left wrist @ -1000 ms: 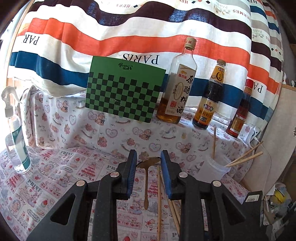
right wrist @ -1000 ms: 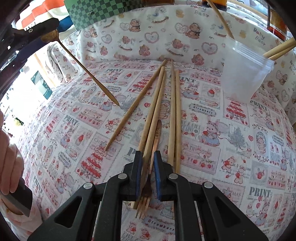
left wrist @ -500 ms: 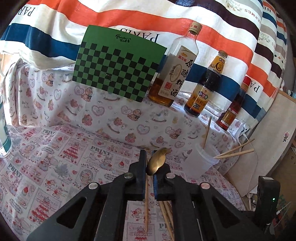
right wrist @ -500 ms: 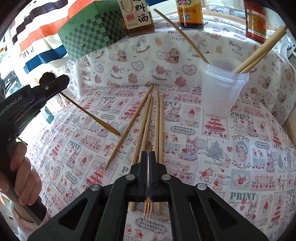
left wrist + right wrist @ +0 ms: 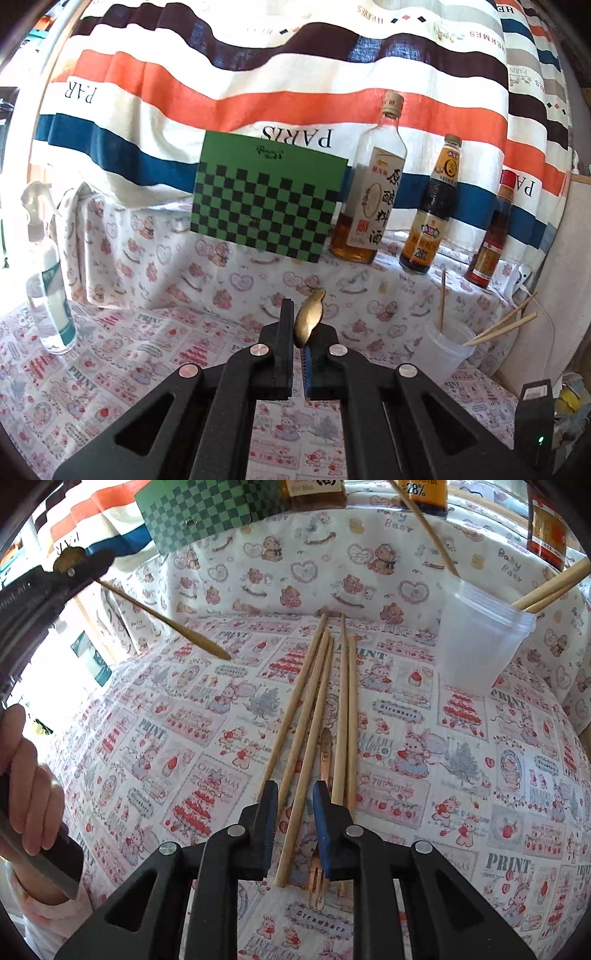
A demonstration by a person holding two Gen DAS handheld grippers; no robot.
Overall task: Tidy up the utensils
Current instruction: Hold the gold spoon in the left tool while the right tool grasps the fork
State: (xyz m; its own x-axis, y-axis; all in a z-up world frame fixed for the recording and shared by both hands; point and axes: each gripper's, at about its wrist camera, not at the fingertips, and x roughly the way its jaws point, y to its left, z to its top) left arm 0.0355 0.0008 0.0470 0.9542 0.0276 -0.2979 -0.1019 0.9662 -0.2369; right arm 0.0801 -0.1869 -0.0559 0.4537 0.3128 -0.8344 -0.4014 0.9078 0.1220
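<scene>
My left gripper (image 5: 298, 332) is shut on a golden spoon (image 5: 310, 317), whose bowl sticks up between the pads. From the right wrist view, the left gripper (image 5: 85, 563) holds the spoon (image 5: 166, 622) in the air, handle slanting down toward the cloth. My right gripper (image 5: 295, 788) hangs over several wooden chopsticks (image 5: 317, 701) lying side by side; its jaws are opening, with one chopstick lying below the gap and nothing pressed. A golden fork (image 5: 325, 746) lies on the cloth under the right finger. A clear plastic cup (image 5: 480, 642) holds more chopsticks (image 5: 550, 587).
A green checkered box (image 5: 266, 203) and three sauce bottles (image 5: 369, 206) stand on the raised ledge at the back. A spray bottle (image 5: 48, 288) stands at the left. The cup (image 5: 439, 354) sits at the right. A person's hand (image 5: 29, 768) grips the left tool.
The left gripper closed on the spoon and lifted it off the cloth. The right gripper shut on the fork's handle, then opened again; the fork lies on the cloth.
</scene>
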